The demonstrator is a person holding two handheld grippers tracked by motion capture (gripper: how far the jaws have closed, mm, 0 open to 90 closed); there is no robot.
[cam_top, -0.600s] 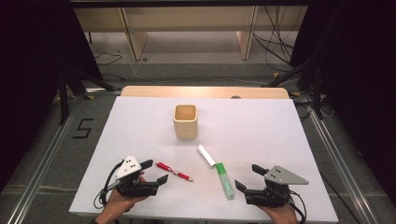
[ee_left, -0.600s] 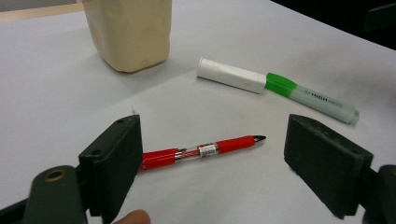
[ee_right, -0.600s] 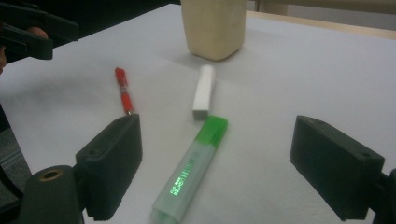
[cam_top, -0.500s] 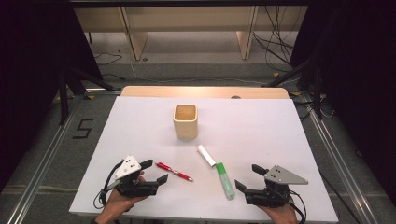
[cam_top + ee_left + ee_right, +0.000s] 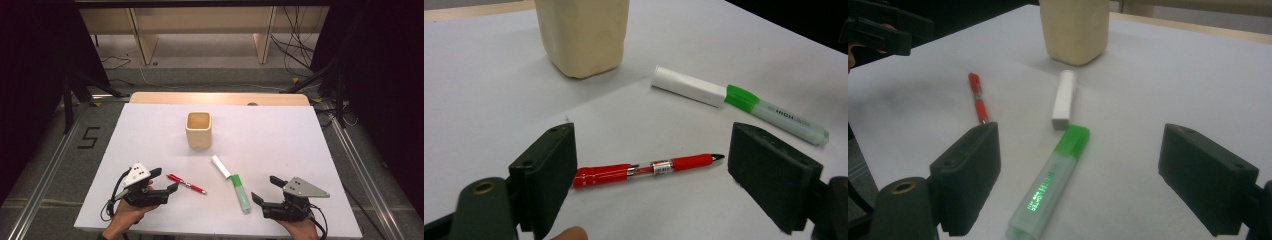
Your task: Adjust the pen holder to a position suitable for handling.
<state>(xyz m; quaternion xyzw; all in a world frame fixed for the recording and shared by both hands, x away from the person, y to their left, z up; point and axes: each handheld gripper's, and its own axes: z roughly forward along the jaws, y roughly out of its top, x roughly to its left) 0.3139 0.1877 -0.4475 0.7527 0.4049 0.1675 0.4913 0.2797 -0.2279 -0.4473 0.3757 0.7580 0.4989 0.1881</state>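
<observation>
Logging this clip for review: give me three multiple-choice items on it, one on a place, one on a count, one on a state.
1. Where does the red pen lie?
A. in the cup
B. on the table before the left tool
C. under the highlighter

2. How many writing things lie on the table?
A. one
B. two
C. four

3. How do the left tool's jaws stand?
A. open, holding nothing
B. shut on the pen
C. shut on the cup

Answers: 1 B, the left gripper view shows the pen flat on the table beyond the jaws. 2 B, the pen and the highlighter; the cup stands apart. 3 A, the jaws stand wide with nothing between them.
</observation>
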